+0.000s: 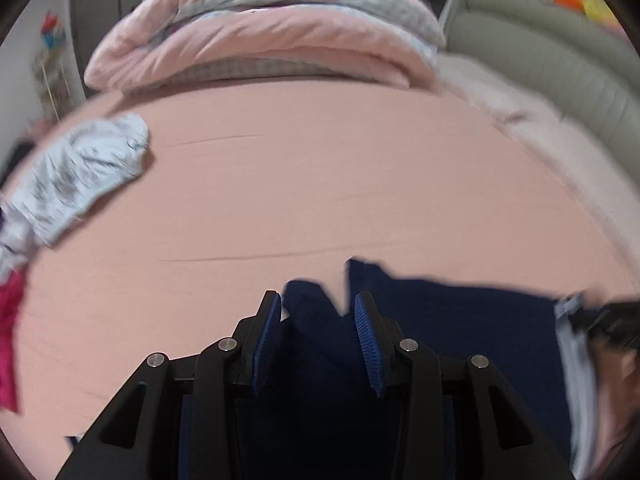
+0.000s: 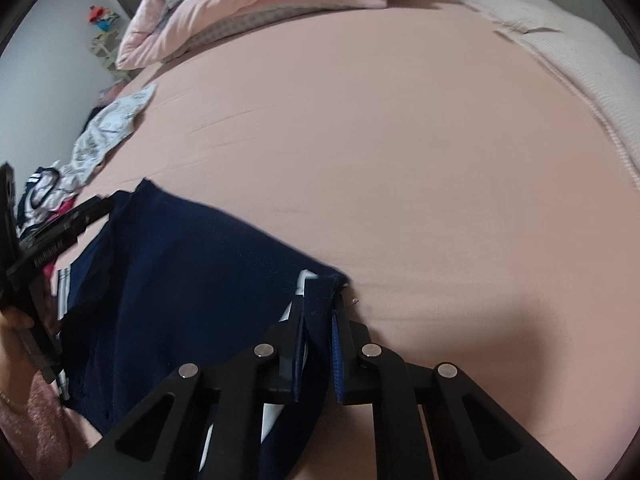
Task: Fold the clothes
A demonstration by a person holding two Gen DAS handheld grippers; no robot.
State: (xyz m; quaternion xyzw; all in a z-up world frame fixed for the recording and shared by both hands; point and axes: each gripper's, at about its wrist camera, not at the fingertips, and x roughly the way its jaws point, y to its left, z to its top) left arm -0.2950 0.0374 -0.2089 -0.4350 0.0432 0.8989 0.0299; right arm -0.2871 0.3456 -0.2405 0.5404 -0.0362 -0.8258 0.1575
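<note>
A navy blue garment (image 2: 188, 264) with white stripes hangs stretched between my two grippers above the pink bed sheet (image 2: 400, 140). My right gripper (image 2: 318, 304) is shut on one corner of it. My left gripper (image 1: 316, 304) has its jaws parted wide, and a navy fold (image 1: 308, 320) of the garment lies between the blue pads; the cloth fills the gap loosely. In the right wrist view the left gripper (image 2: 92, 208) shows at the garment's far left corner. In the left wrist view the garment (image 1: 460, 320) runs off to the right.
A pale blue-and-white garment (image 1: 80, 172) and a magenta one (image 1: 8, 344) lie at the bed's left edge. A folded pink quilt (image 1: 260, 36) sits at the far end. A grey-green padded headboard (image 1: 560, 60) and a pale pink blanket (image 2: 580, 80) are on the right.
</note>
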